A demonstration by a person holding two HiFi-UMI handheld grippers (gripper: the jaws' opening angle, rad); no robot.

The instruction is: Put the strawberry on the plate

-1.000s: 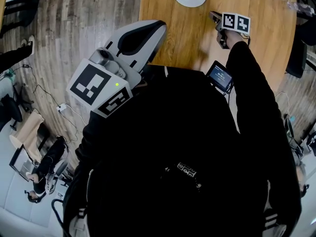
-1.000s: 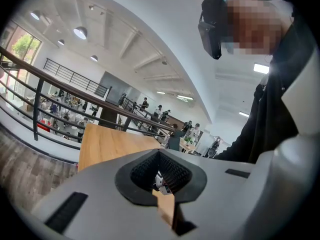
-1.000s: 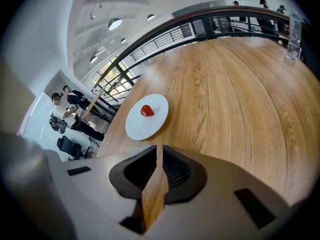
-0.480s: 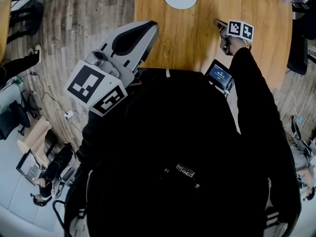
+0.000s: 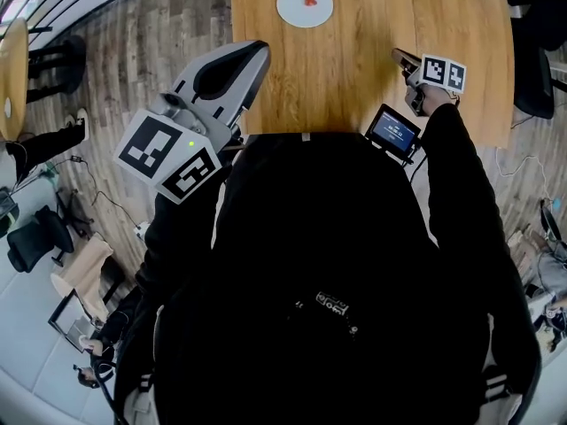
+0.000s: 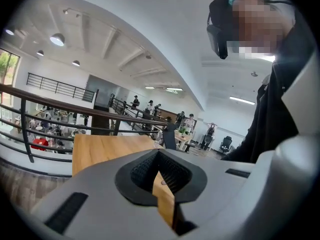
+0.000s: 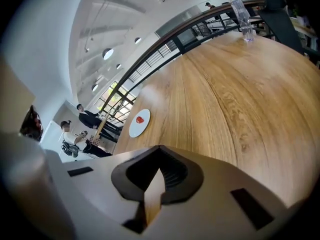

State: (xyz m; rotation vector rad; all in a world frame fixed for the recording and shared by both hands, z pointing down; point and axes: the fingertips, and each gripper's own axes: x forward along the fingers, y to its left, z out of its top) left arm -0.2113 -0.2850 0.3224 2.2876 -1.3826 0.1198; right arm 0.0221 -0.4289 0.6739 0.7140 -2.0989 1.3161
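Observation:
A red strawberry point(image 5: 309, 1) lies on a round white plate point(image 5: 292, 9) at the far side of the wooden table point(image 5: 354, 69). From the right gripper view the strawberry point(image 7: 140, 119) and plate point(image 7: 136, 130) show far off to the left. My right gripper point(image 5: 400, 58) hovers over the table's right part, well short of the plate, and its jaws point(image 7: 159, 176) are shut with nothing between them. My left gripper point(image 5: 254, 53) is held over the table's near left edge. It point(image 6: 159, 171) is shut and empty too.
A small lit screen point(image 5: 394, 131) sits near my right wrist. A clear bottle point(image 7: 242, 15) stands at the table's far end. A dark chair point(image 5: 532, 69) is at the table's right side. Wooden floor point(image 5: 159, 51) and railings lie to the left.
My right gripper has drawn back from the plate toward my body and risen a little. The strawberry stays on the plate. My left gripper has hardly moved.

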